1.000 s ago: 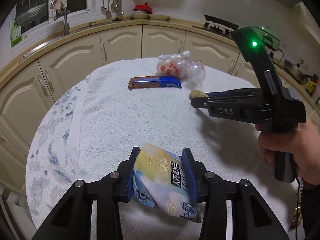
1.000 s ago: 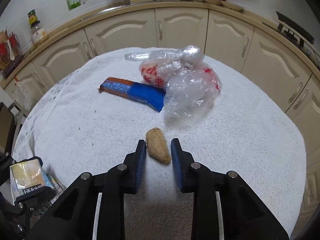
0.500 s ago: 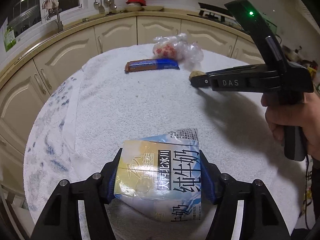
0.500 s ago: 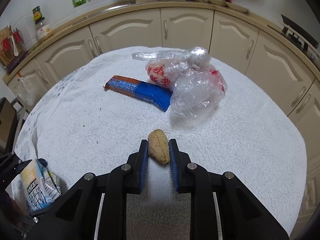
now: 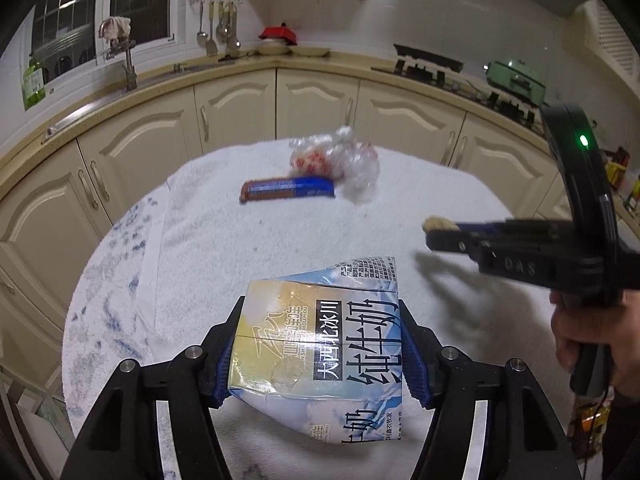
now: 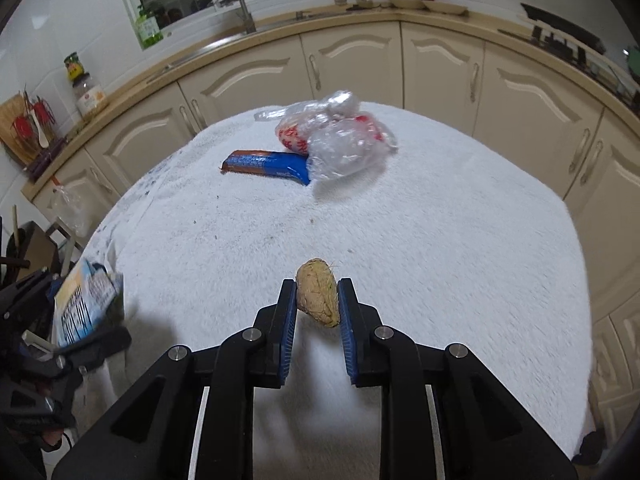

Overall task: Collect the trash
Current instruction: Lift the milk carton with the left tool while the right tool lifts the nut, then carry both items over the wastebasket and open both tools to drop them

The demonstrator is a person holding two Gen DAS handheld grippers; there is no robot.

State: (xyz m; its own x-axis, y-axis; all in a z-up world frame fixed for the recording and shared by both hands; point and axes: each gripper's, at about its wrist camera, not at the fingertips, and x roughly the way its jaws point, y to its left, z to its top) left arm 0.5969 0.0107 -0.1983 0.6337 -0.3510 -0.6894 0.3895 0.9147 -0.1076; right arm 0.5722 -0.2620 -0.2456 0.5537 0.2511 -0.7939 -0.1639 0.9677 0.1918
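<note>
The left gripper (image 5: pixel 316 356) clamps a milk carton (image 5: pixel 320 356). The right gripper (image 6: pixel 318 300) pinches a tan pit (image 6: pixel 318 298). A crumpled plastic bag (image 6: pixel 340 144) lies at twelve o'clock.

A crushed milk carton (image 5: pixel 320 354), pale blue and yellow with bold black Chinese lettering, is clamped between the blue pads of the left tool (image 5: pixel 320 356), its printed face up and its flattened top pointing toward 12 o'clock. A tan, fibrous oval pit (image 6: pixel 318 298) is pinched in the right tool (image 6: pixel 318 300), held clear of the towel-covered bench (image 6: pixel 440 240). At 12 o'clock on the bench lies a flat blue-and-brown wrapper (image 6: pixel 266 164), long side running left to right. A crumpled clear plastic bag (image 6: pixel 336 140) with red print touches the wrapper's right end.
</note>
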